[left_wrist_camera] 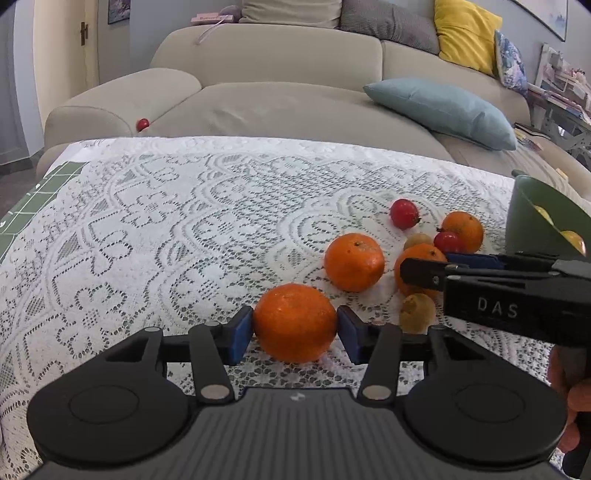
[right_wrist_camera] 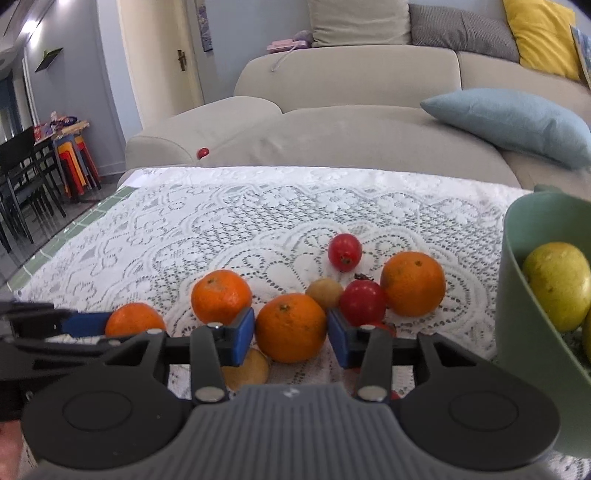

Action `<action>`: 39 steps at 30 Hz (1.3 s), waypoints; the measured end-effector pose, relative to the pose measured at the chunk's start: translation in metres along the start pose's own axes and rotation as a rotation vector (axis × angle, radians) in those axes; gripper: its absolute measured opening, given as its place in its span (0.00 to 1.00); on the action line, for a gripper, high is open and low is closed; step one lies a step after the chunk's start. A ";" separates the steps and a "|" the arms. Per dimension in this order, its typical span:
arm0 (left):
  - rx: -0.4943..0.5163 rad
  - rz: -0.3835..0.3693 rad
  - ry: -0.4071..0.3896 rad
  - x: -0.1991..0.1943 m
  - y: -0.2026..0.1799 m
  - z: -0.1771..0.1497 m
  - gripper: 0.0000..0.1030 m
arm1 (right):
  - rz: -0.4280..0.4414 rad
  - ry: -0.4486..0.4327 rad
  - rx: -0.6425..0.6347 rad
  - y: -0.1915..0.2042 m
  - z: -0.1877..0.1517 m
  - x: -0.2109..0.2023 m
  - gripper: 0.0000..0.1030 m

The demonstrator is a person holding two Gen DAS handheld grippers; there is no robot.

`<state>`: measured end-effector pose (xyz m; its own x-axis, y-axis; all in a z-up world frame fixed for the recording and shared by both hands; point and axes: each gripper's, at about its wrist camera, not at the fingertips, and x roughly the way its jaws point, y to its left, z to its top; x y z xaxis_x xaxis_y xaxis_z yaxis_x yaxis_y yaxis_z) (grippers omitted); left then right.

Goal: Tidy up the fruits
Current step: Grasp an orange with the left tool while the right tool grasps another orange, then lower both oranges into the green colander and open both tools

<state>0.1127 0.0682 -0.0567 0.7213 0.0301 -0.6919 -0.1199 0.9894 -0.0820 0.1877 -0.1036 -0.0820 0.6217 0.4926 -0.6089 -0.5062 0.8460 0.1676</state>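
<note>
Oranges, red fruits and small brown fruits lie on a lace tablecloth (left_wrist_camera: 184,229). My left gripper (left_wrist_camera: 294,332) is shut on an orange (left_wrist_camera: 294,323); the same orange shows in the right wrist view (right_wrist_camera: 135,319). My right gripper (right_wrist_camera: 291,332) is shut on another orange (right_wrist_camera: 291,326), which also shows in the left wrist view (left_wrist_camera: 417,266). Loose on the cloth are an orange (right_wrist_camera: 221,295), a further orange (right_wrist_camera: 413,283), red fruits (right_wrist_camera: 344,252) (right_wrist_camera: 363,302) and brown fruits (right_wrist_camera: 325,292) (right_wrist_camera: 247,369). A green bowl (right_wrist_camera: 517,295) at the right holds yellow fruit (right_wrist_camera: 557,284).
A beige sofa (left_wrist_camera: 277,99) with blue (left_wrist_camera: 443,110) and yellow (left_wrist_camera: 465,33) cushions stands behind the table. A small red fruit (left_wrist_camera: 142,124) lies on the sofa. Green tiled table surface (left_wrist_camera: 33,206) shows at the left edge. Dark dining chairs (right_wrist_camera: 22,184) stand far left.
</note>
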 end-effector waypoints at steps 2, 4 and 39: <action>-0.004 -0.005 0.006 0.002 0.001 0.000 0.56 | -0.003 0.003 -0.008 0.002 0.000 0.001 0.40; -0.001 -0.009 0.006 0.002 0.000 0.000 0.56 | -0.001 0.010 -0.005 0.002 0.001 0.002 0.41; 0.382 -0.253 -0.006 -0.055 -0.108 0.086 0.51 | -0.042 0.078 -0.138 -0.051 0.055 -0.127 0.40</action>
<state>0.1448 -0.0285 0.0513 0.6996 -0.2193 -0.6800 0.3196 0.9473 0.0234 0.1673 -0.1987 0.0296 0.5983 0.4358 -0.6724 -0.5618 0.8265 0.0359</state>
